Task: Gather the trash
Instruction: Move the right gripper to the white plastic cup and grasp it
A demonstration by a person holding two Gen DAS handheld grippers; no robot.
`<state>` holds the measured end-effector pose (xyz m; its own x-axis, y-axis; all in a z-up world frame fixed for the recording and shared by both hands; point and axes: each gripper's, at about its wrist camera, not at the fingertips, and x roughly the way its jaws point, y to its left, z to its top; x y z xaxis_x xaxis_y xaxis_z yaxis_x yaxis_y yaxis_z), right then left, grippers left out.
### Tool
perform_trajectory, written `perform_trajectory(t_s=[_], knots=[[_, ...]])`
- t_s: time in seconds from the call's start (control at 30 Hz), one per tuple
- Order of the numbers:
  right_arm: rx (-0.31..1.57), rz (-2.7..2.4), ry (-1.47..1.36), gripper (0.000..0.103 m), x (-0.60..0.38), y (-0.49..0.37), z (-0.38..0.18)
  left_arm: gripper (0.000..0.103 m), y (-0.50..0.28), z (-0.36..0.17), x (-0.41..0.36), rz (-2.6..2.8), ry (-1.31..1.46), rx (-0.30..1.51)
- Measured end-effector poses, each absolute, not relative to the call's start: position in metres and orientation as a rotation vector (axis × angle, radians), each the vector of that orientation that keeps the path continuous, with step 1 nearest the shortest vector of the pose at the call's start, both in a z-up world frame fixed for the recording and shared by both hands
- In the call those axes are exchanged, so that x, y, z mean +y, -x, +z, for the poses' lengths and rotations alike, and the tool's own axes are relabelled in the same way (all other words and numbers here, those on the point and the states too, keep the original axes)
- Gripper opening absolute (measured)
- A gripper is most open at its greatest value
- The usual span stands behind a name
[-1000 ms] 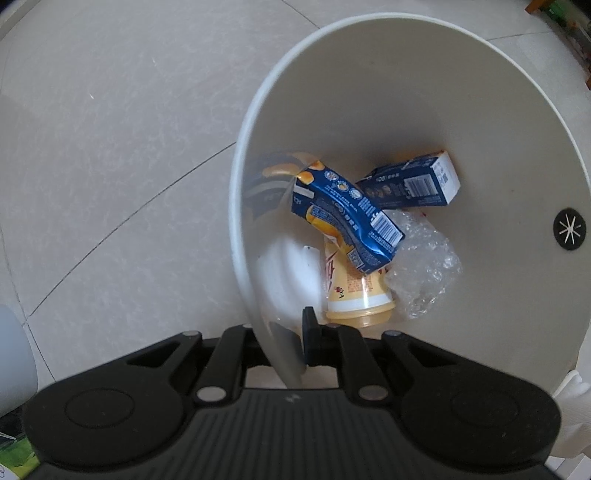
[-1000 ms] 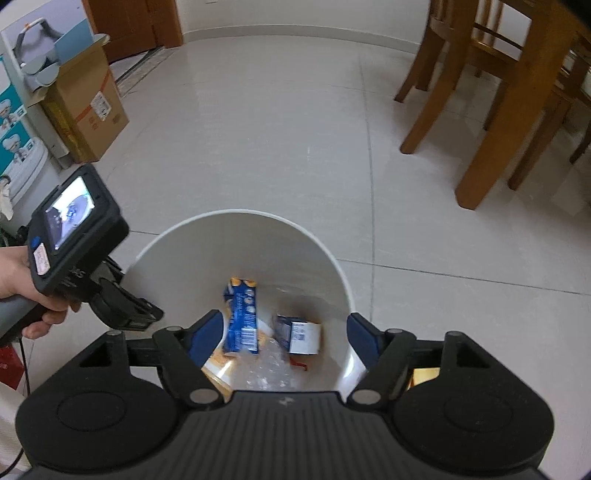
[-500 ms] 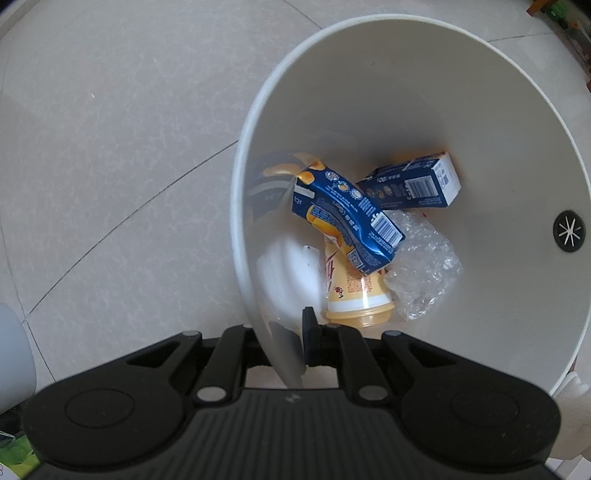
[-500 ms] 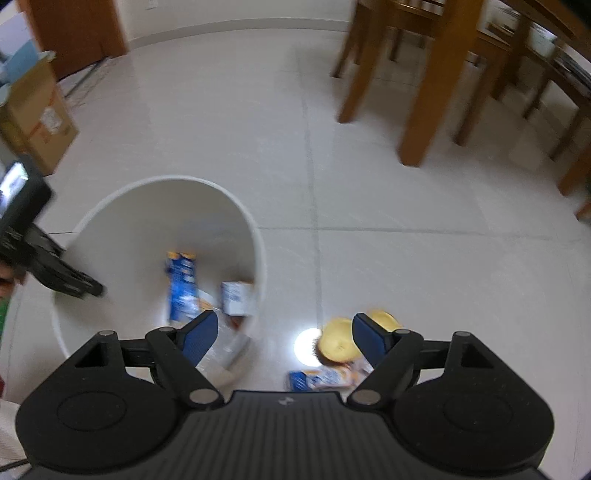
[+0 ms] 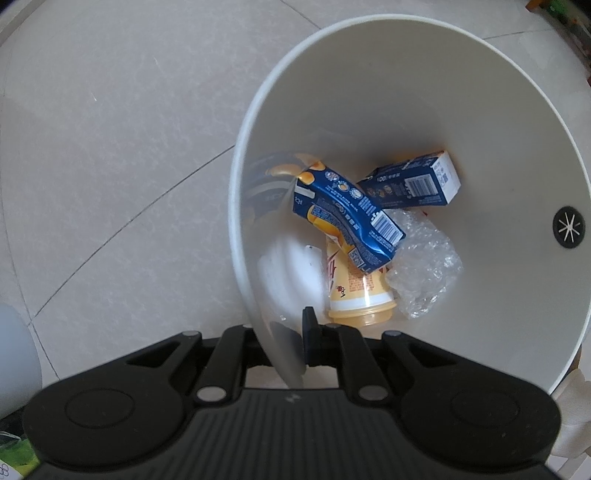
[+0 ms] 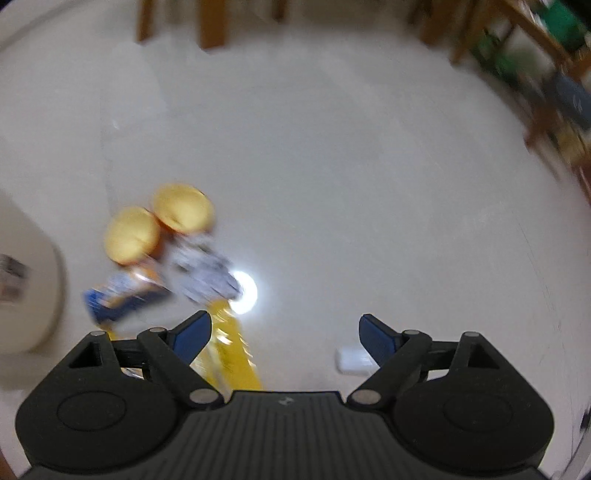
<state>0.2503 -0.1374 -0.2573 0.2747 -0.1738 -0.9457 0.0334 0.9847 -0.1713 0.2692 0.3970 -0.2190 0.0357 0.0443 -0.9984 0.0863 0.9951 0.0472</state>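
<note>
My left gripper (image 5: pixel 291 332) is shut on the rim of the white bin (image 5: pixel 406 85), one finger inside the wall and one outside. Inside lie a crumpled blue carton (image 5: pixel 347 218), a blue box (image 5: pixel 410 182), a yellow cup (image 5: pixel 354 291) and clear plastic wrap (image 5: pixel 424 273). In the blurred right wrist view my right gripper (image 6: pixel 284 332) hangs over the floor, its jaws opening with nothing between them. Ahead and to its left lies a heap of litter: two yellow lids (image 6: pixel 159 225), a blue wrapper (image 6: pixel 118 299), a pale wrapper (image 6: pixel 203 273) and a yellow strip (image 6: pixel 229 350).
The bin's outer wall (image 6: pixel 26 288) shows at the left edge of the right wrist view. A small white piece (image 6: pixel 351 360) lies on the floor by the right finger. Wooden chair and table legs (image 6: pixel 210 22) stand at the back and far right. Pale tiles spread in between.
My right gripper has swung away from above the bin, down over the floor beside the litter heap, and its jaws have widened. The left gripper and bin have not moved.
</note>
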Motion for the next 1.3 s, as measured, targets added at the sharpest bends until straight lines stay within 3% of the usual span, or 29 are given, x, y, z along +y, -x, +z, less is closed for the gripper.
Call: perform_trajectory(t_s=[0.37, 0.73, 1.1, 1.3], knots=[[1.417, -0.183, 0.004, 0.090, -0.227, -0.239, -0.342, 0.010, -0.268, -0.218, 0.397, -0.038, -0.101, 1.538], [1.439, -0.210, 0.046, 0.090, -0.237, -0.250, -0.400, 0.010, -0.268, -0.219, 0.397, -0.034, -0.114, 1.542], [1.471, -0.201, 0.085, 0.054, -0.232, -0.253, -0.423, 0.011, -0.268, -0.219, 0.397, -0.026, -0.126, 1.540], [1.468, -0.206, 0.092, 0.049, -0.222, -0.256, -0.425, 0.011, -0.268, -0.219, 0.397, -0.023, -0.116, 1.541]])
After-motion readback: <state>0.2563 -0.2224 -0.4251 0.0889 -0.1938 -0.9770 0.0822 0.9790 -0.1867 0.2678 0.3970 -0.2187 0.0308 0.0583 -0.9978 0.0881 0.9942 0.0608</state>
